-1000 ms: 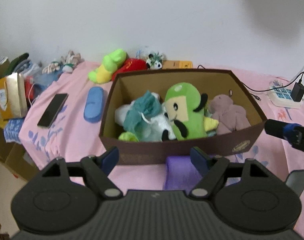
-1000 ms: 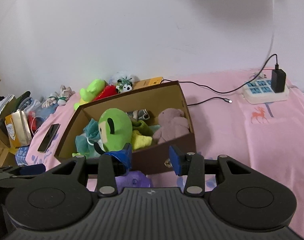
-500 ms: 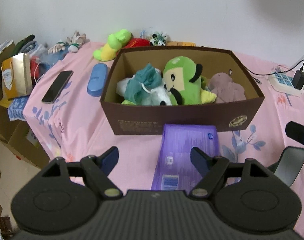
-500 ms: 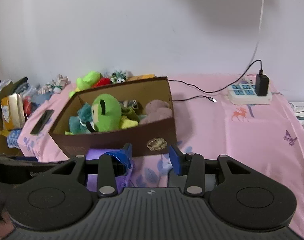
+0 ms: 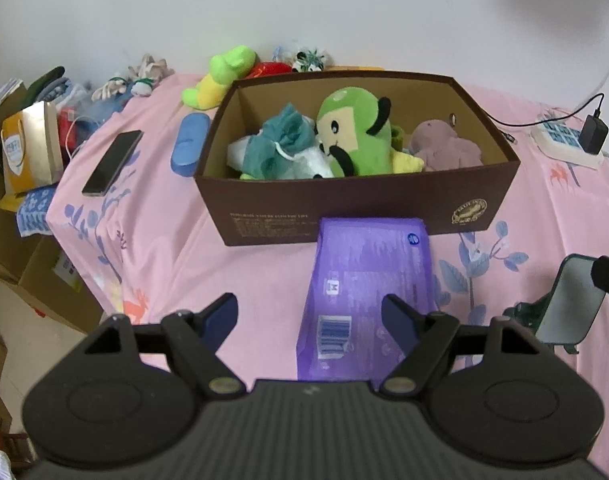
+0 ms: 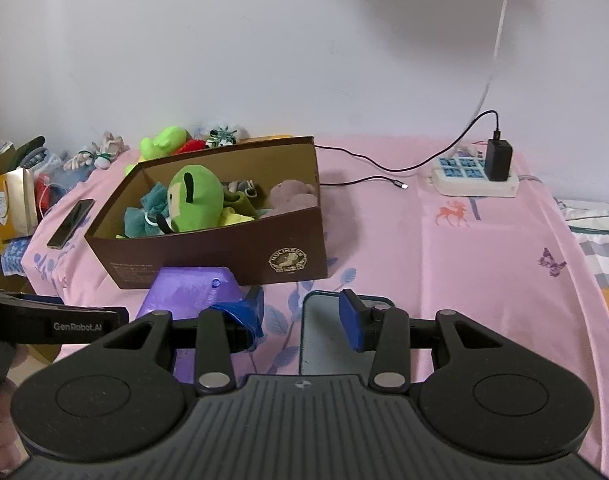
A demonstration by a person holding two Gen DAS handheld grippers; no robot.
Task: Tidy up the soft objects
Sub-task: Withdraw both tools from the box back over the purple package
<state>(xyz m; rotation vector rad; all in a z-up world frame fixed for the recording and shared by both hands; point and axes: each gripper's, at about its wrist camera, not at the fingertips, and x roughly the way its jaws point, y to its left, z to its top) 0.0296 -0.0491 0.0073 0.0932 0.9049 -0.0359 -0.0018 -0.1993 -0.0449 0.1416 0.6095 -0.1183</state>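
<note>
From the left wrist I hold my left tool [image 5: 309, 318] spread and empty over the purple pack [image 5: 368, 280], toys already in the box [image 5: 356, 194]; from the right, my right tool [image 6: 301, 312] hangs spread near the box.

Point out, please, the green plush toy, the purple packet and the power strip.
green plush toy [image 5: 354, 132], left wrist view, on its face.
purple packet [image 5: 370, 276], left wrist view, on its top side.
power strip [image 6: 470, 178], right wrist view, on its white body.
</note>
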